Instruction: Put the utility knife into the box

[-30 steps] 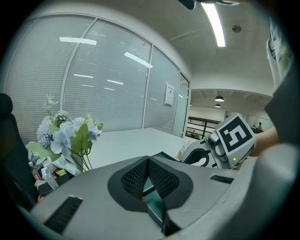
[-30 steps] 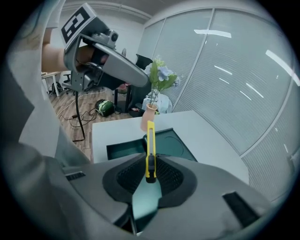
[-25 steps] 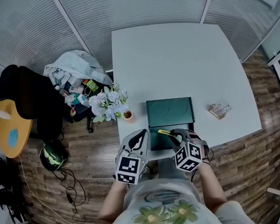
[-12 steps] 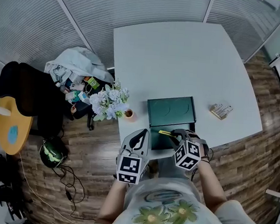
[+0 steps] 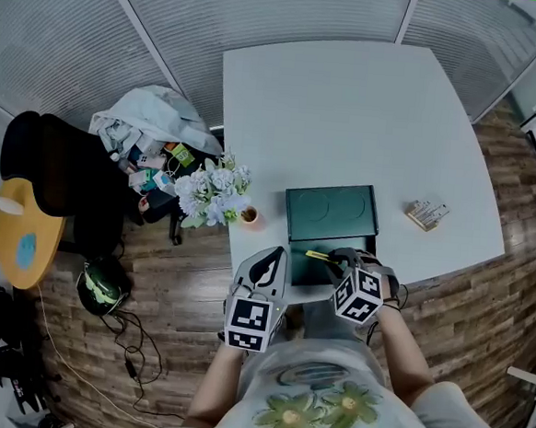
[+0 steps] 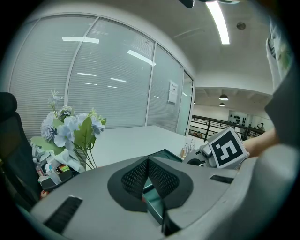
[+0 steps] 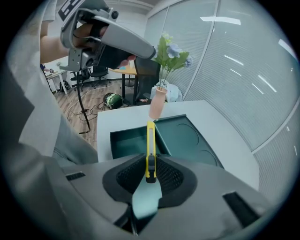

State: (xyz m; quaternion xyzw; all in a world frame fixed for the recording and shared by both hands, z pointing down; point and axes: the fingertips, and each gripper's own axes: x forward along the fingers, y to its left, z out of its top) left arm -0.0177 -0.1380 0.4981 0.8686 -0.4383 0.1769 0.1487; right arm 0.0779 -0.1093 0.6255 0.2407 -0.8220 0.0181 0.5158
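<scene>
Two handheld grippers are hovering at the near edge of the white rectangular table (image 5: 350,113).

Right gripper (image 5: 340,258): we are seeing it pinching a slim yellow plastic utility knife (image 5: 317,255) by its rear end. In the right gripper view the black mesh pads are pressing on both sides of the knife's black slider, and the yellow body is sticking out forward, past the jaws.

Knife position: it is hanging over the dark green rectangular box (image 5: 312,269), above the open tray and close to the edge where the flat lid (image 5: 331,213) is lying behind. We cannot tell whether its tip is touching anything.

Left gripper (image 5: 270,257): it is waiting just beside the box's left wall. In the left gripper view its pads are meeting at the tips, pressed together, with nothing caught between them; a strip of green box wall is showing through the gap below.

Surroundings: a bunch of pale blue artificial flowers (image 5: 212,197) is standing in a small pink vase (image 5: 247,218) near the table's left edge, close to the box. A small printed packet (image 5: 425,213) is lying to the right, well apart from the box.
</scene>
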